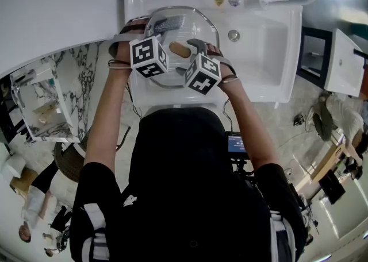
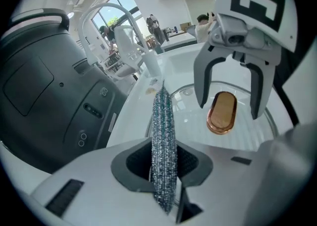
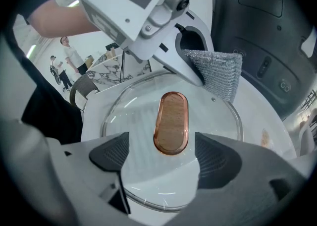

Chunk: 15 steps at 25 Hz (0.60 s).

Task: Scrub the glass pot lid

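Observation:
The glass pot lid (image 1: 192,25) lies flat on the left part of the white sink (image 1: 270,54), its brown wooden handle (image 1: 179,49) facing up. My left gripper (image 2: 163,163) is shut on a silvery scrub pad (image 2: 163,136), which it holds on edge just above the lid's rim (image 2: 185,91). In the right gripper view the pad (image 3: 218,74) sits at the lid's far edge. My right gripper (image 3: 163,158) is open over the lid (image 3: 129,116). The handle (image 3: 171,122) lies just ahead of its jaws, untouched. From the left gripper view its fingers (image 2: 202,84) straddle the handle (image 2: 221,112).
The sink's basin holds a drain (image 1: 233,35) to the right of the lid. A white counter (image 1: 52,8) runs along the left. A large dark grey machine body (image 2: 44,86) stands close beyond the sink. People stand far off in the room.

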{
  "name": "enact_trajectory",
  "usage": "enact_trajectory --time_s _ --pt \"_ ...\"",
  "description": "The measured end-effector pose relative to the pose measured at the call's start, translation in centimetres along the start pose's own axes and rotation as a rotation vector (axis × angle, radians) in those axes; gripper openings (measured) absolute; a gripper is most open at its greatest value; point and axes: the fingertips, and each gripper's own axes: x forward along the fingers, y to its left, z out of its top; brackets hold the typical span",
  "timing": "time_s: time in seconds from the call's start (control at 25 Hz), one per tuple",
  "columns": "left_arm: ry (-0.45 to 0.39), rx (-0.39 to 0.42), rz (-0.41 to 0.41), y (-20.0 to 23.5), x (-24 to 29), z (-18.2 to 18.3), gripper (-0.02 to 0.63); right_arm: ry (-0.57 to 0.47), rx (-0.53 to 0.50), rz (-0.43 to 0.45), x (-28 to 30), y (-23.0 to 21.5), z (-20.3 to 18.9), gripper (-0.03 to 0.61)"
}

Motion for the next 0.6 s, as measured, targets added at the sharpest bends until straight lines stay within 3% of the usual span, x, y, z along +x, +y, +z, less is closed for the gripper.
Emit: enact_trajectory --time_s 0.28,0.6 --pt "0.012 0.083 0.0 -0.53 0.47 -0.3 0.072 0.0 0.0 -0.001 -0.05 0.02 0.04 0.376" --pt "0.01 0.119 0.001 -0.89 0.61 -0.42 0.072 0.001 0.001 0.0 -0.09 0.01 0.0 0.376"
